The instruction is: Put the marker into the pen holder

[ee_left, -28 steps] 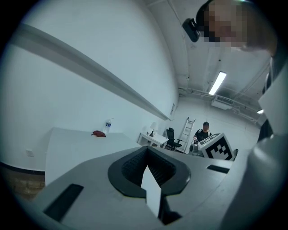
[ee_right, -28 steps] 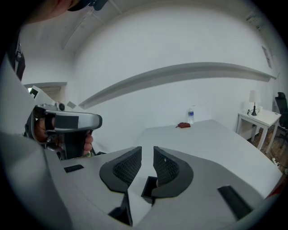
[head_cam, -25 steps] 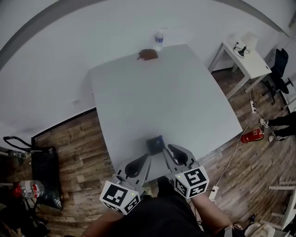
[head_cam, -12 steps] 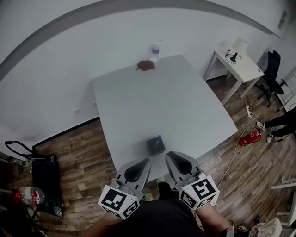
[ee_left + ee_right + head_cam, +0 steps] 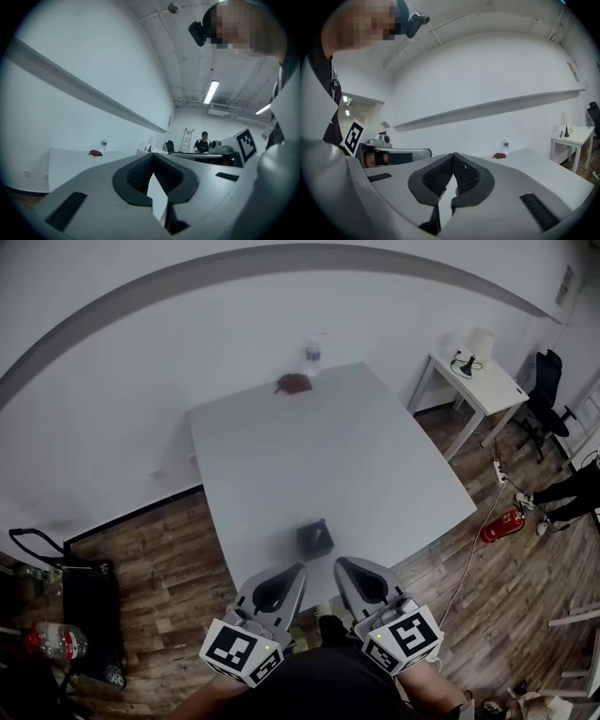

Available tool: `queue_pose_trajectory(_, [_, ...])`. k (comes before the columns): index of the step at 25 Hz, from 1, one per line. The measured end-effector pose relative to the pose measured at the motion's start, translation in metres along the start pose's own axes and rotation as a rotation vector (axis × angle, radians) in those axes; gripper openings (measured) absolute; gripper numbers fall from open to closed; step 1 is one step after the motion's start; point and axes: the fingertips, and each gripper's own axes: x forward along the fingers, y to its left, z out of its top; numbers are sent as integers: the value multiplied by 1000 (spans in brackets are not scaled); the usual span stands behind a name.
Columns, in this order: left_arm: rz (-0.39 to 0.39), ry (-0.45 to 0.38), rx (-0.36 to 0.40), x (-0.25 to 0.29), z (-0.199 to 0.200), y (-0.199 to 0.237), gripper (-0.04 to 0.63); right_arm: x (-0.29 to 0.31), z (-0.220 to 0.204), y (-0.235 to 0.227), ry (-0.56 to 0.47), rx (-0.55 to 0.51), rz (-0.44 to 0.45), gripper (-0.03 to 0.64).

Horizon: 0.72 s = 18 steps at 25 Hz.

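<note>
The left gripper (image 5: 292, 572) and right gripper (image 5: 344, 565) hung side by side at lower centre, each with its jaws pressed together on nothing. Just above them, the dark pen holder (image 5: 316, 537) stood near the tabletop's (image 5: 328, 456) lower edge. The marker could not be made out.

The pale grey square tabletop (image 5: 328, 456) carries three things. A dark box-shaped pen holder (image 5: 315, 537) stands near the middle of the near edge. At the far edge, well apart from it, a clear plastic water bottle (image 5: 311, 357) stands upright. A small reddish-brown crumpled lump (image 5: 293, 383) lies just beside it.
</note>
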Motion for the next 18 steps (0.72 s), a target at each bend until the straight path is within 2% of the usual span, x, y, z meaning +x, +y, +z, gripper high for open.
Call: queue_pose_trajectory(18, [-6,2,-23,2,-6,7,6,3,-5,0,11,5,-14,15])
